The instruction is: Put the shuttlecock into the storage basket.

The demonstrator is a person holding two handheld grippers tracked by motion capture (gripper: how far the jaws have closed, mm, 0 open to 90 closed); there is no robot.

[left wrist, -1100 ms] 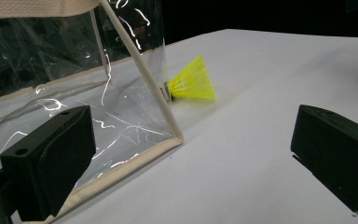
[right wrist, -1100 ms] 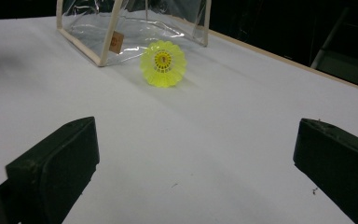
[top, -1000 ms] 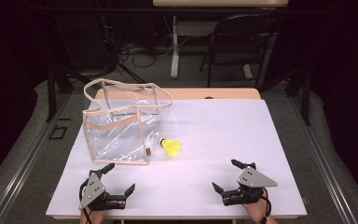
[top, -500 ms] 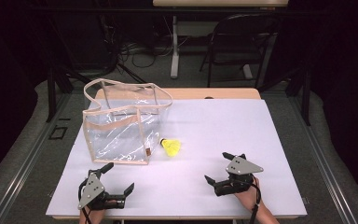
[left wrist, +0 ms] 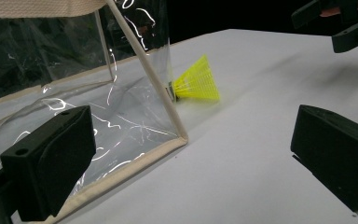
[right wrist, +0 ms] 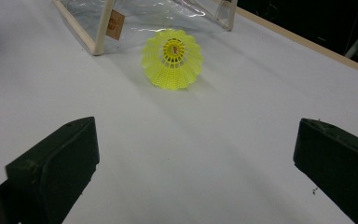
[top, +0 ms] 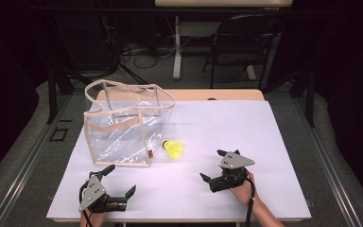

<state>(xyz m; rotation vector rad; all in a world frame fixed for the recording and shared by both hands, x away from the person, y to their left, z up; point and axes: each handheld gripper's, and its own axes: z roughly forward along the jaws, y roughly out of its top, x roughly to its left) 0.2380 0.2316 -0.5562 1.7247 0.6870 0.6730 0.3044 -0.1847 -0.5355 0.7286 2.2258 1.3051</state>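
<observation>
The right gripper (top: 214,164), jaws wide, has moved closer to the shuttlecock (top: 174,148), seemingly without touching it.

Your yellow plastic shuttlecock (top: 174,149) lies on its side just beside the clear bag's (top: 123,130) front right corner, its open skirt facing away from the bag.
</observation>
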